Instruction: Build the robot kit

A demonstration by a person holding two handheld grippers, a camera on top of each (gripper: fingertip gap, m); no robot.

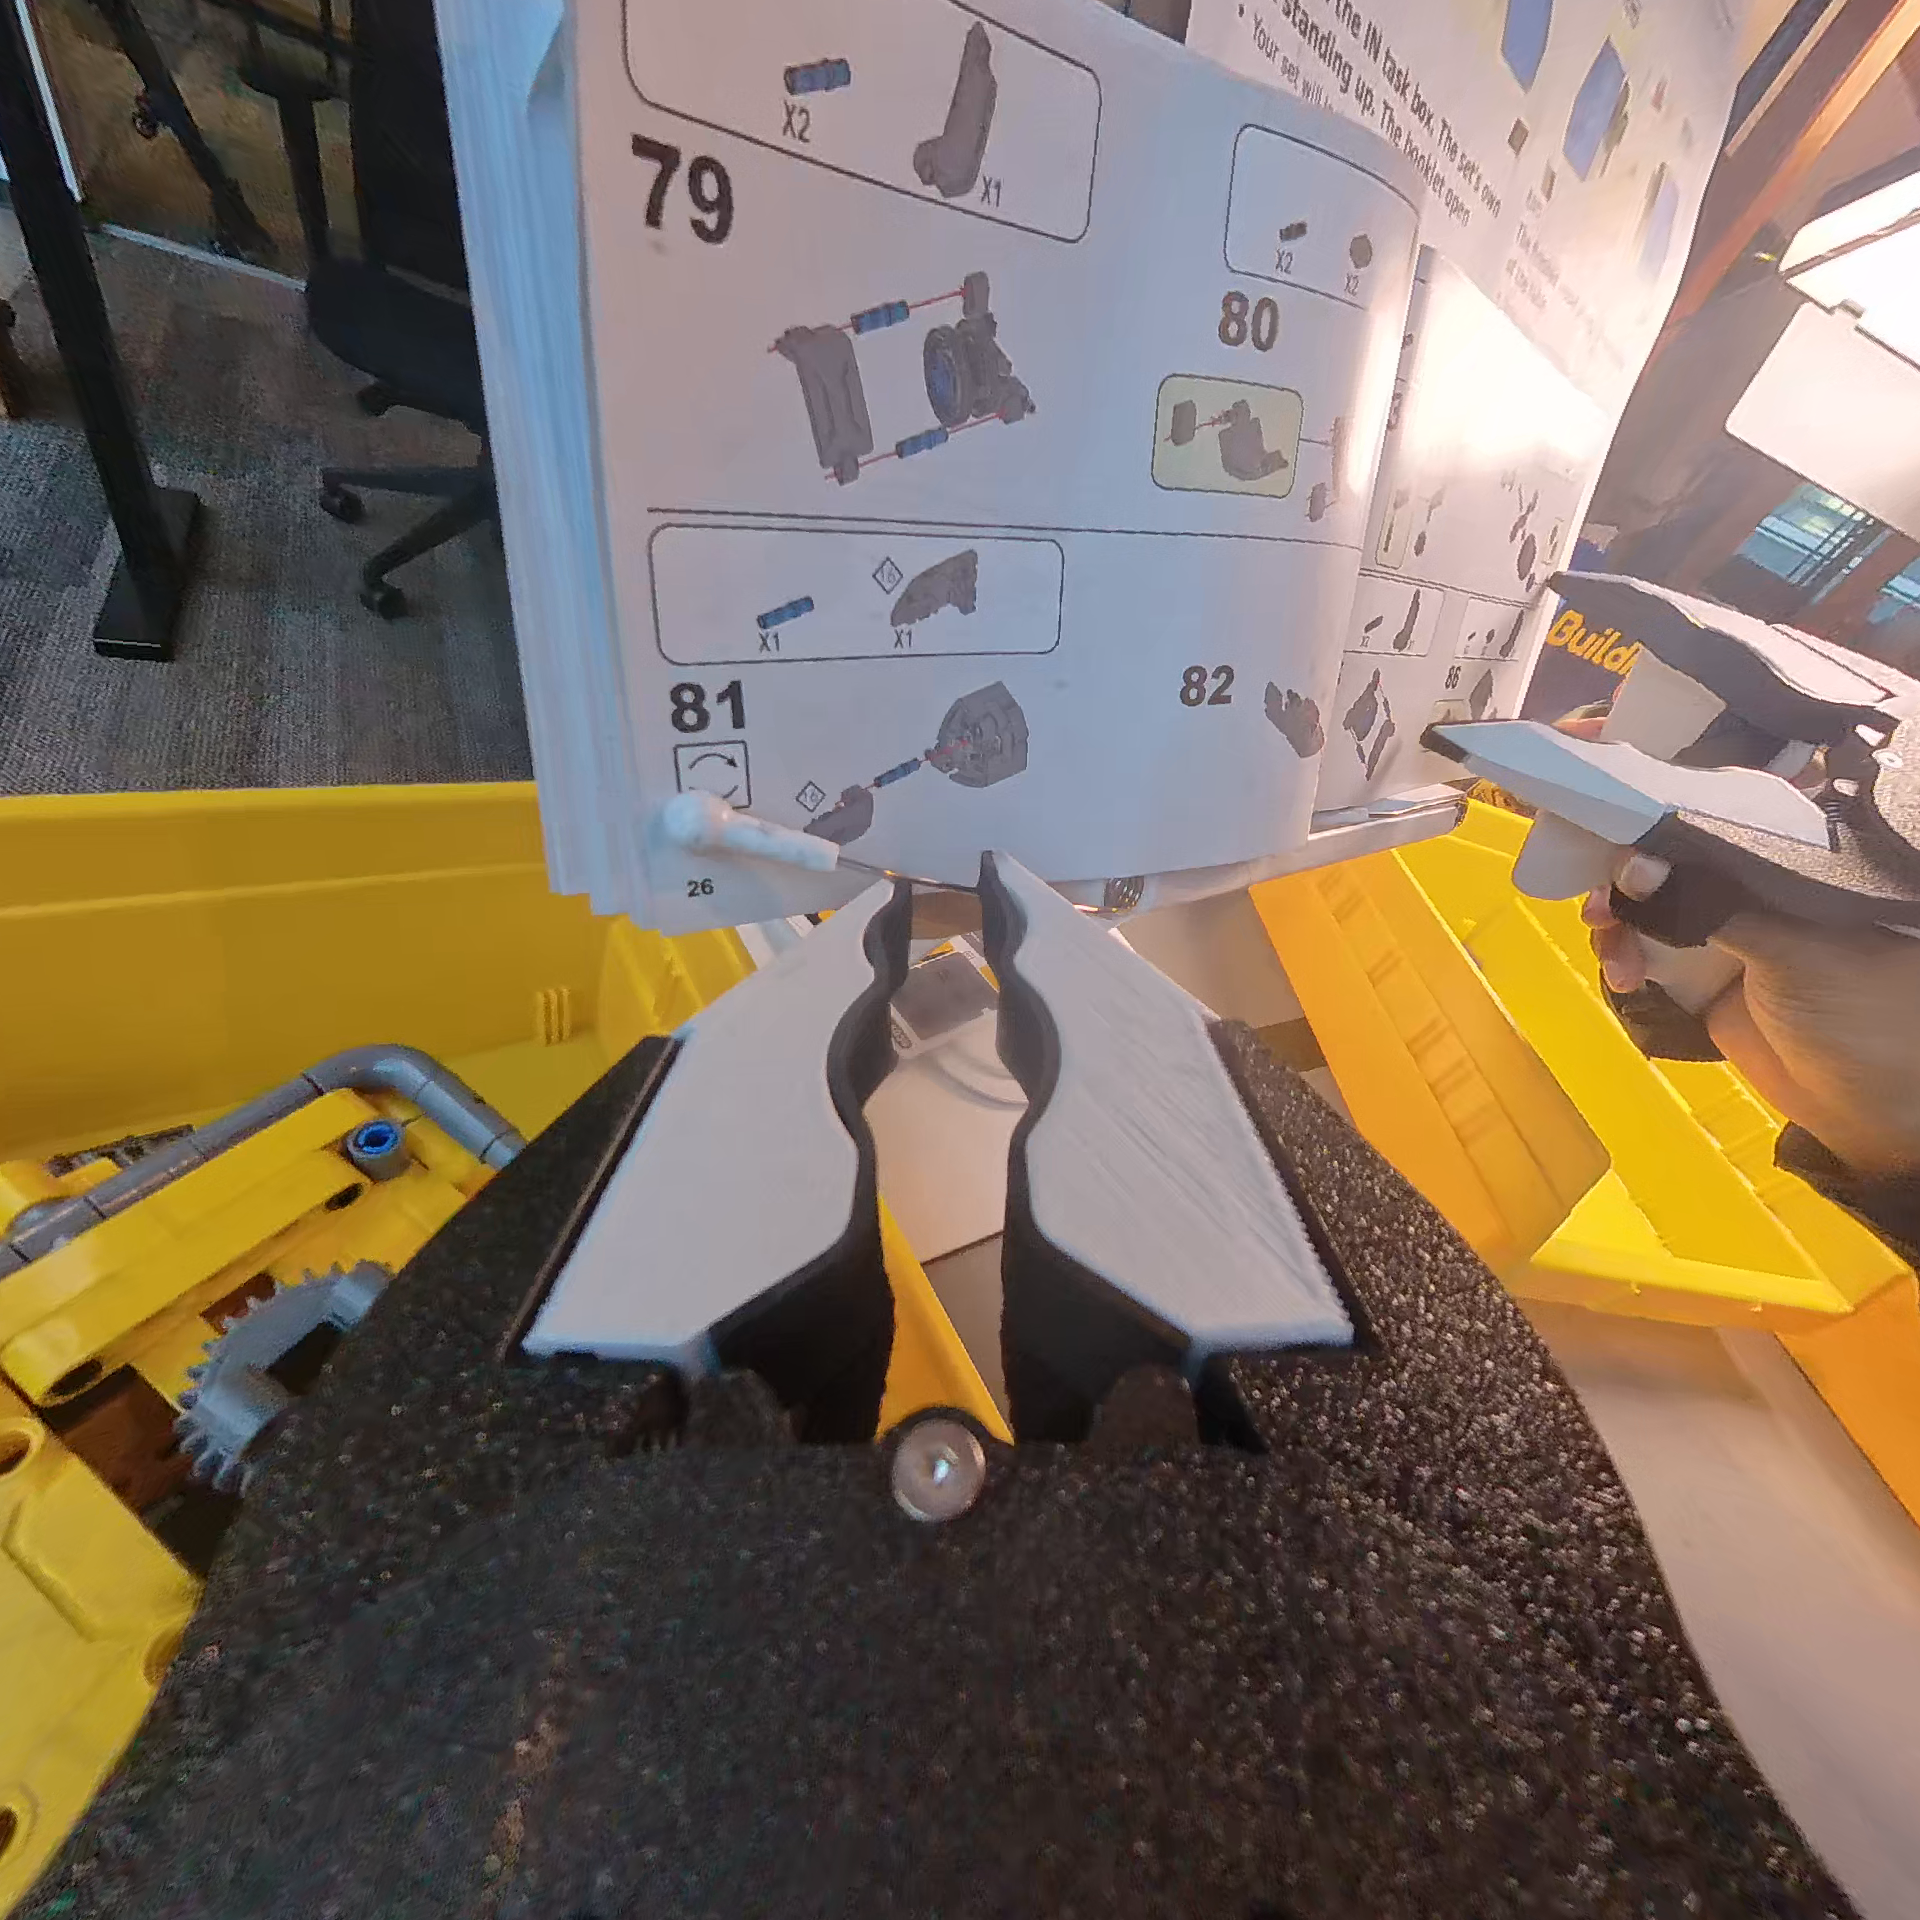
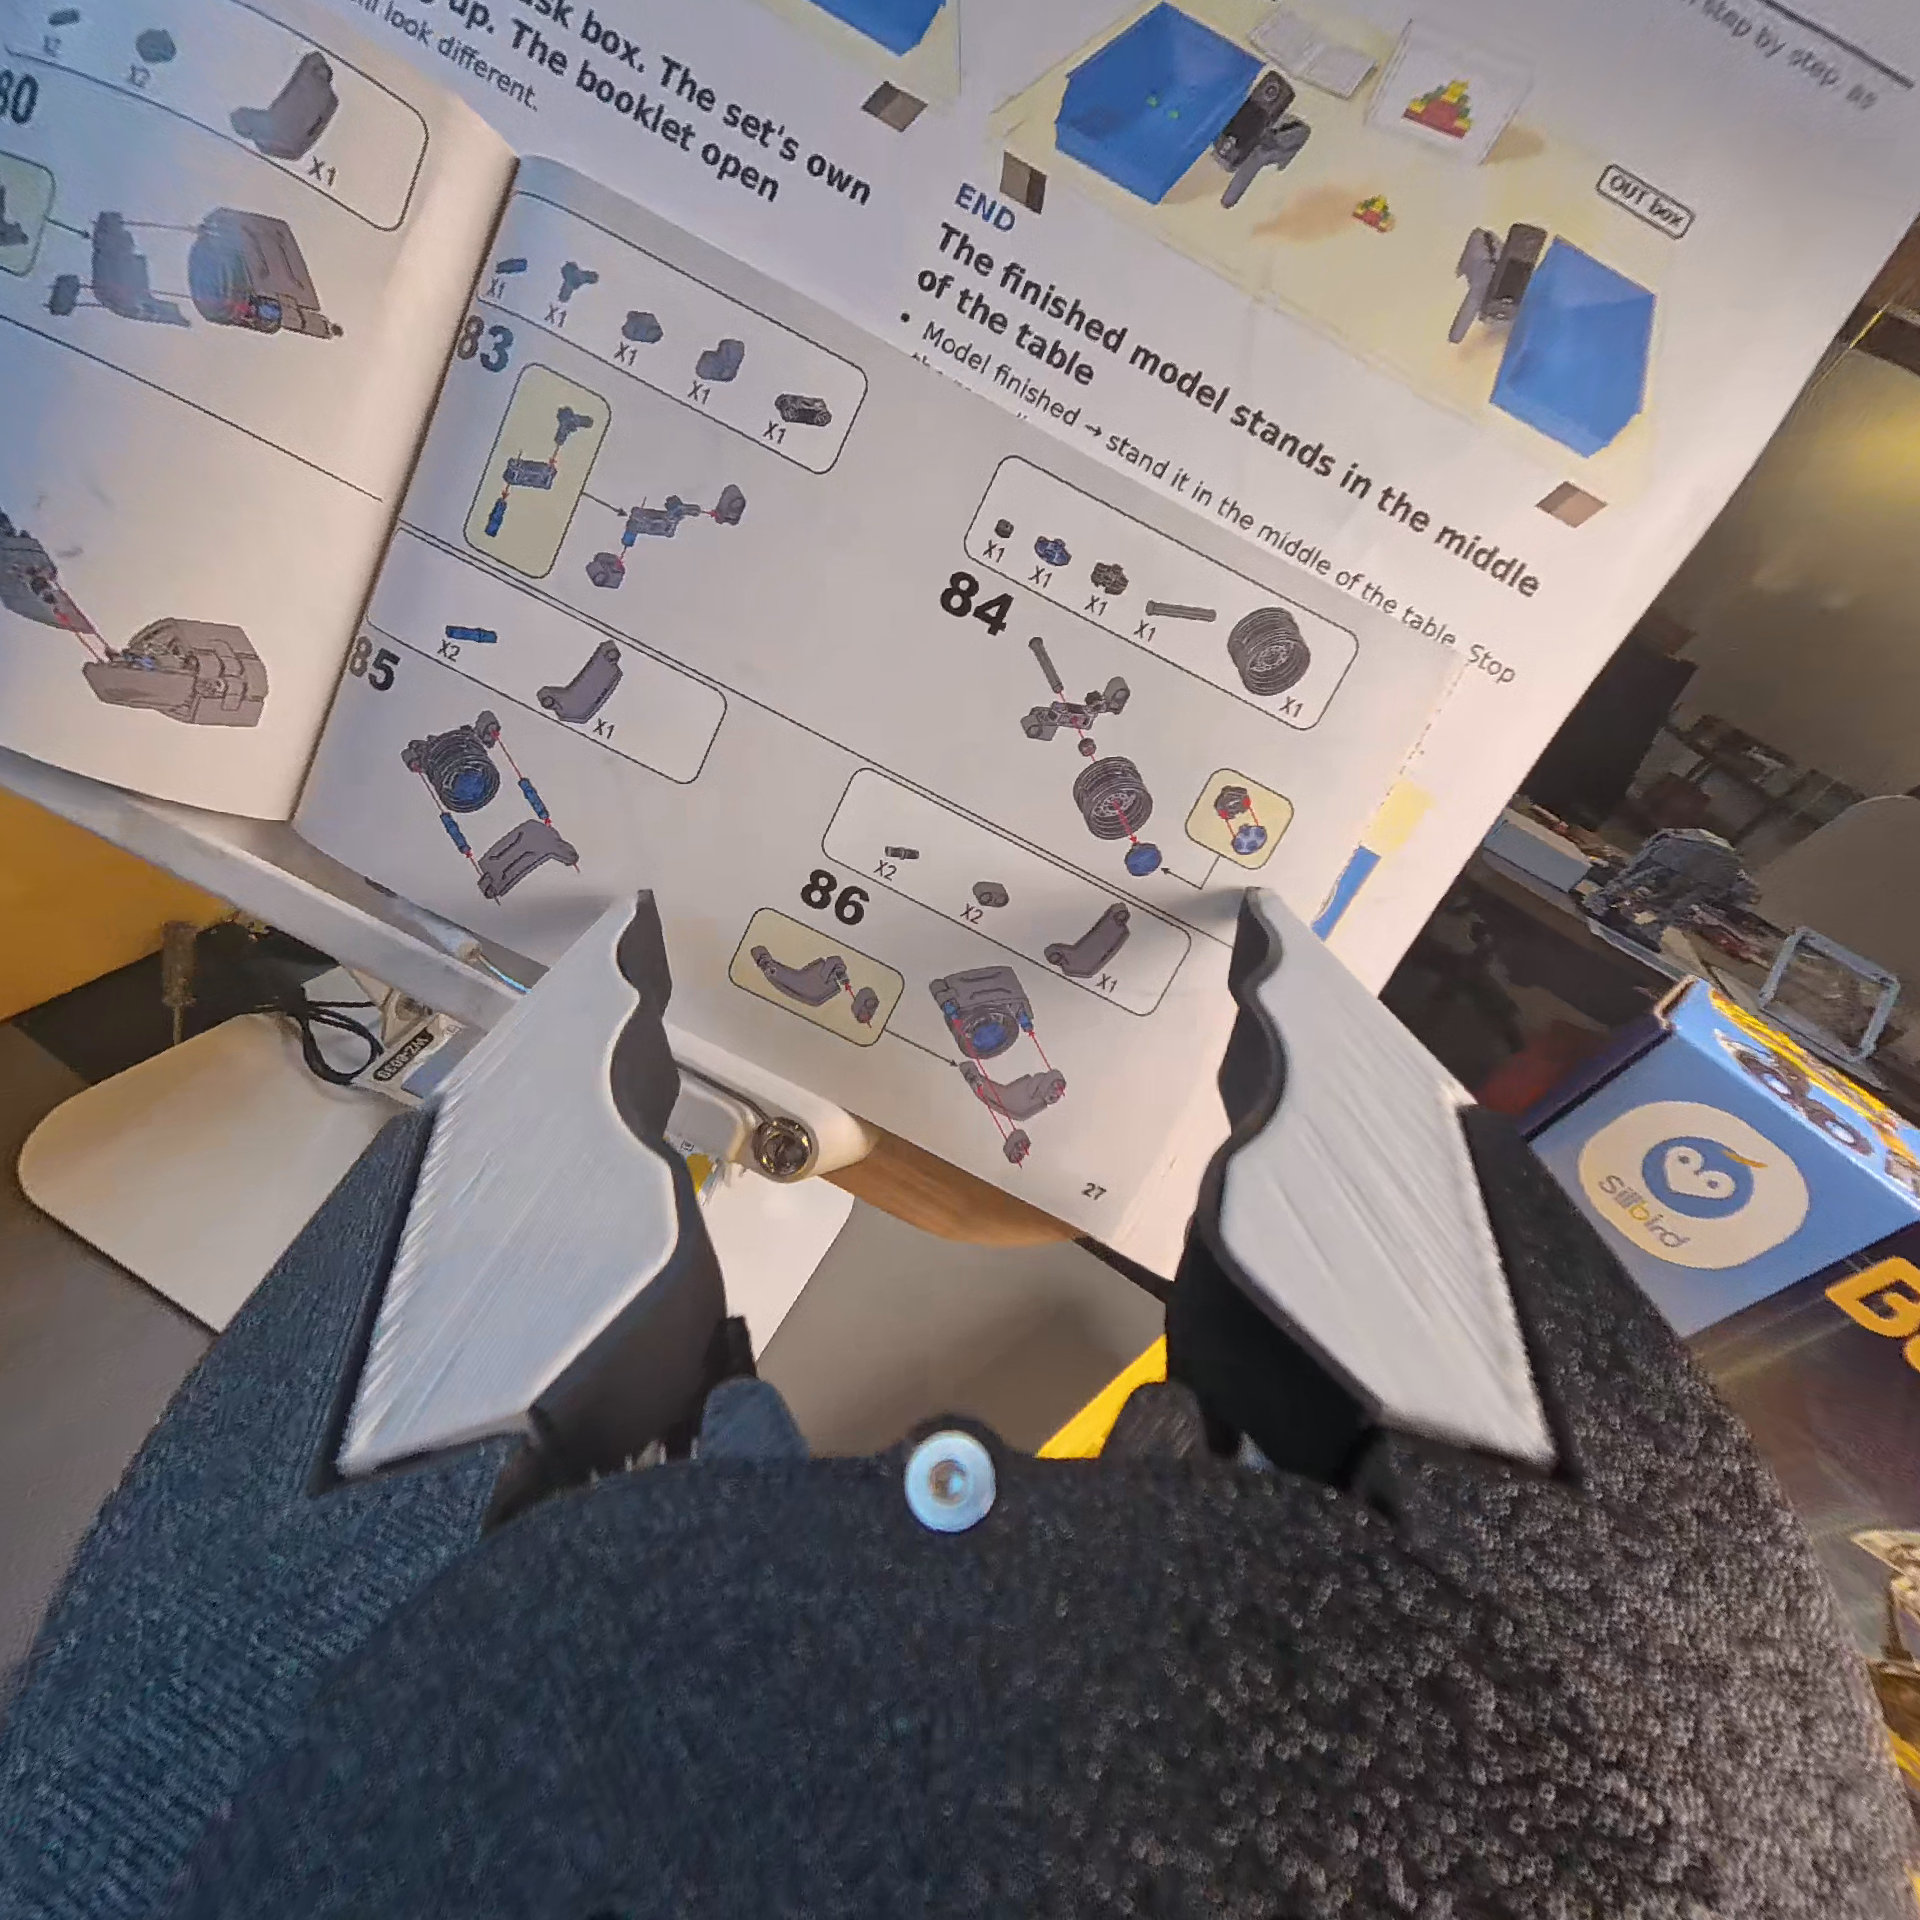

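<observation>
- Fingers of my left gripper sat nearly pressed together, a thin slit between their tips, pinching nothing; they pointed up at the bottom edge of the open instruction booklet in the upper middle of the left wrist view.
- Fingers of my right gripper were spread wide and empty, the booklet's right-hand page filling the gap between them in the right wrist view.
- In the left wrist view the right gripper showed at the right edge, held by a hand, its tips at the booklet's right page; whether they touched the paper I could not tell.
- The booklet stood propped on a metal stand, a white clip arm lying across the lower left corner of its left page.
- Behind the booklet hung a large printed sheet with blue box drawings, taking the upper right.
- Yellow bins flanked my left fingers; at the lower left lay a yellow brick model with a grey gear.
- At the right edge of the right wrist view stood a blue carton.
- An office chair stood on carpet at the upper left.
</observation>
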